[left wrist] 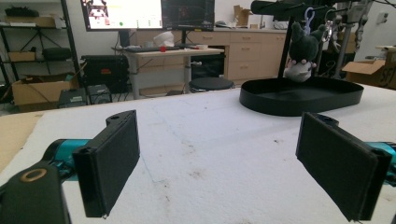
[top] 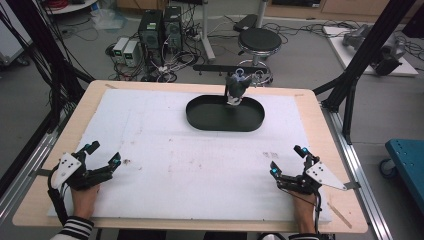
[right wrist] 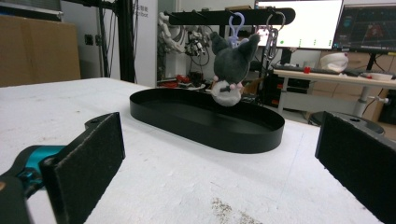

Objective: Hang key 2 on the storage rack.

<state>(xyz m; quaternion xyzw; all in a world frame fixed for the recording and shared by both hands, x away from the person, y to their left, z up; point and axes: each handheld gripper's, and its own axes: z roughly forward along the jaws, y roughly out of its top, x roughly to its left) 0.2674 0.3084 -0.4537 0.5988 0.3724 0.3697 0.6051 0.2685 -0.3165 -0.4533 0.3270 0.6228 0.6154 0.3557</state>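
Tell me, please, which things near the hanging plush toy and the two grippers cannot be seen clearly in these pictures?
- Plush toy: in the high view, too small to read its face or clip.
- Black tray: floor partly hidden by its near wall in the right gripper view.
- Left gripper, right gripper: jaw tips cut off by the bottom edge.

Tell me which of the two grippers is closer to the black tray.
The right gripper, at the table's near right. The black tray lies right of centre at the far side, so the left gripper sits farther from it.
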